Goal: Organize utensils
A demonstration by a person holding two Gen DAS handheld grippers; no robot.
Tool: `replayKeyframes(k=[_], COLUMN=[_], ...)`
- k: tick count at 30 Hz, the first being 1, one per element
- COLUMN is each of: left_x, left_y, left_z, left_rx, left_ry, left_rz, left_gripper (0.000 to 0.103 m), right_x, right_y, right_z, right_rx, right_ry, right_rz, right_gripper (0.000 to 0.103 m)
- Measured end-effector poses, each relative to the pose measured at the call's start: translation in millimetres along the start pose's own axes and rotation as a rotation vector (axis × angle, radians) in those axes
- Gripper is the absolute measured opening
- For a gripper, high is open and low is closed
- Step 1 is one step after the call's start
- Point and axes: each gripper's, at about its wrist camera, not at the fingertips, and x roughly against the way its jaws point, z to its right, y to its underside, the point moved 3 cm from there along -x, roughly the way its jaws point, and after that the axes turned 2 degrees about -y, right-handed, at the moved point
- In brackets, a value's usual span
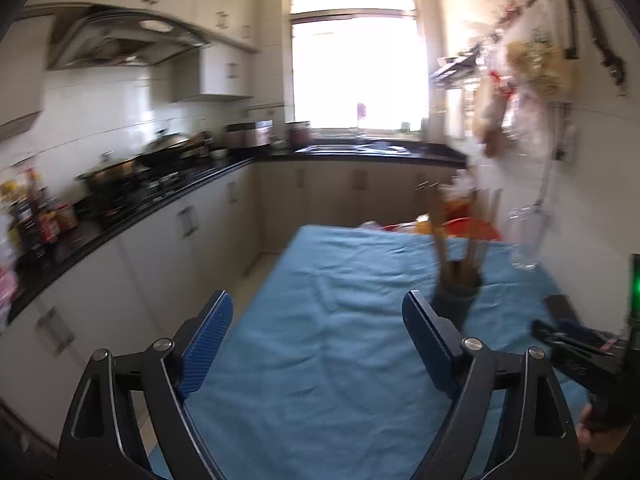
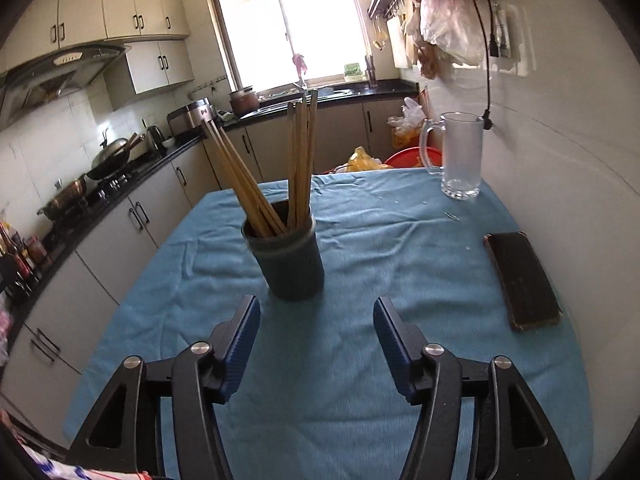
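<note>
A dark round holder (image 2: 291, 258) stands on the blue tablecloth (image 2: 360, 240) with several wooden chopsticks (image 2: 298, 160) upright in it. My right gripper (image 2: 316, 314) is open and empty, just short of the holder. In the left wrist view the same holder (image 1: 456, 292) and chopsticks (image 1: 440, 240) appear blurred, ahead and to the right of my left gripper (image 1: 318, 312), which is open and empty above the cloth (image 1: 320, 320). The right gripper tool (image 1: 576, 344) shows at the right edge there.
A clear glass mug (image 2: 460, 156) stands at the table's far right by the wall. A dark flat case (image 2: 522, 280) lies on the right side. A red basin (image 2: 412, 158) and bags sit beyond the table. Counters with pots (image 2: 108, 156) run along the left.
</note>
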Motion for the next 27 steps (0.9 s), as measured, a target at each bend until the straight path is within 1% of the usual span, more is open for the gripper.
replayKeyframes(k=[2,4,7,8,10,13,15,20,25,27], left_x=[1,0,5,8,12,21,25,29,28,28], left_y=[11,15,17,18,18,19,19,23,25,28], left_z=[-6,-8,-8,-7,-4,1,5,13,21,24], left_rx=[0.013,0.002,-0.009,-0.007,-0.004,-0.015,-0.02,-0.017,-0.038,-0.042], left_ry=[-0.025,-0.045,-0.082,-0.083,-0.085,-0.095,-0.077,-0.016,-0.034,-0.022], left_rz=[-0.015,-0.02,0.005,0.016,0.041,0.093,0.111,0.112,0.126,0.126], left_gripper=[0.088,0.088,0.089,0.09,0.097,0.102,0.103,0.103,0.103,0.103], right_x=[3,4,5,7,9,11,11,10,9,8], right_y=[7,16,24,27,32,38,41,46,48,49], right_z=[-8,-15,-19,-20,-20,-19,-19,-16,-14,-11], right_rx=[0.021,0.024,0.014,0.016,0.021,0.018,0.017,0.006,0.0,-0.006], right_ry=[0.01,-0.006,-0.022,-0.017,0.002,0.021,0.022,0.026,0.039,0.041], right_rz=[0.003,-0.005,-0.017,-0.015,-0.009,-0.009,-0.013,-0.02,-0.026,-0.03], right_gripper=[0.066,0.068,0.068,0.068,0.07,0.071,0.071,0.071,0.072,0.072])
